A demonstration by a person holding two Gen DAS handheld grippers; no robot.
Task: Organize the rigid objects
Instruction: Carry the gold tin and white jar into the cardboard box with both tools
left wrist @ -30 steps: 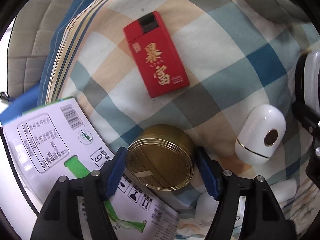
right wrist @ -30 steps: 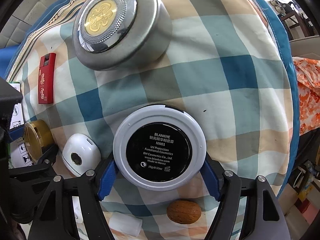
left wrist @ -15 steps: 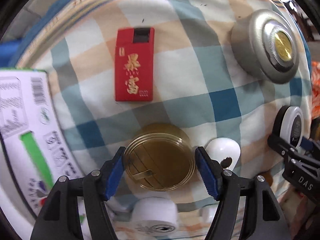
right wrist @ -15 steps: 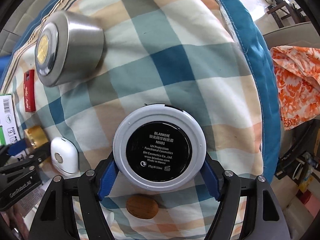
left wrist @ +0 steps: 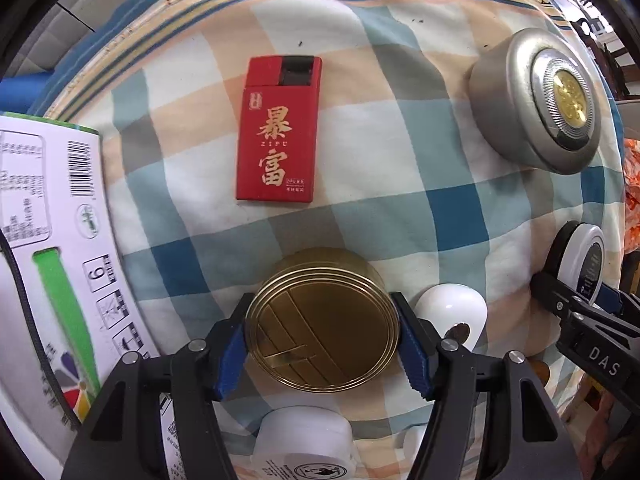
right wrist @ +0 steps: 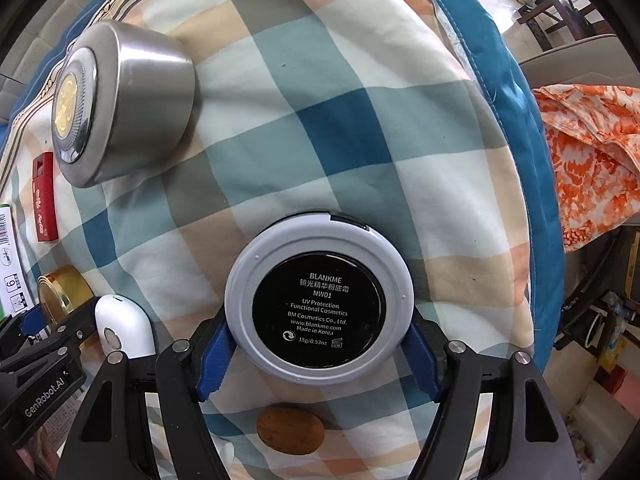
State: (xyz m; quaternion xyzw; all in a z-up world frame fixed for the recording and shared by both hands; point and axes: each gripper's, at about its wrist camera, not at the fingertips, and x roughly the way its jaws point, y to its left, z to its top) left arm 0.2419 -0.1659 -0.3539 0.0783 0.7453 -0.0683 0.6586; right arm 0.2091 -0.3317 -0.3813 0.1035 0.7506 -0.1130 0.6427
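Note:
My left gripper (left wrist: 323,346) is shut on a round gold tin (left wrist: 323,325) and holds it above the checked cloth (left wrist: 400,168). My right gripper (right wrist: 318,356) is shut on a white and black cosmetics compact (right wrist: 319,305), also held above the cloth; it shows at the right edge of the left wrist view (left wrist: 582,264). A red box with gold characters (left wrist: 278,130) lies flat on the cloth beyond the tin. A round silver case with a gold centre (left wrist: 536,100) rests at the far right; in the right wrist view (right wrist: 120,104) it is at the upper left.
A white oval case (left wrist: 452,314) lies between the two grippers. A white printed carton (left wrist: 48,240) is at the left. A white bottle cap (left wrist: 306,436) and a brown nut (right wrist: 290,430) lie near me. An orange patterned cloth (right wrist: 592,152) hangs beyond the cushion's right edge.
Both grippers have risen and drawn back with their loads. The left view now takes in the silver case and the right gripper. The grips have not changed.

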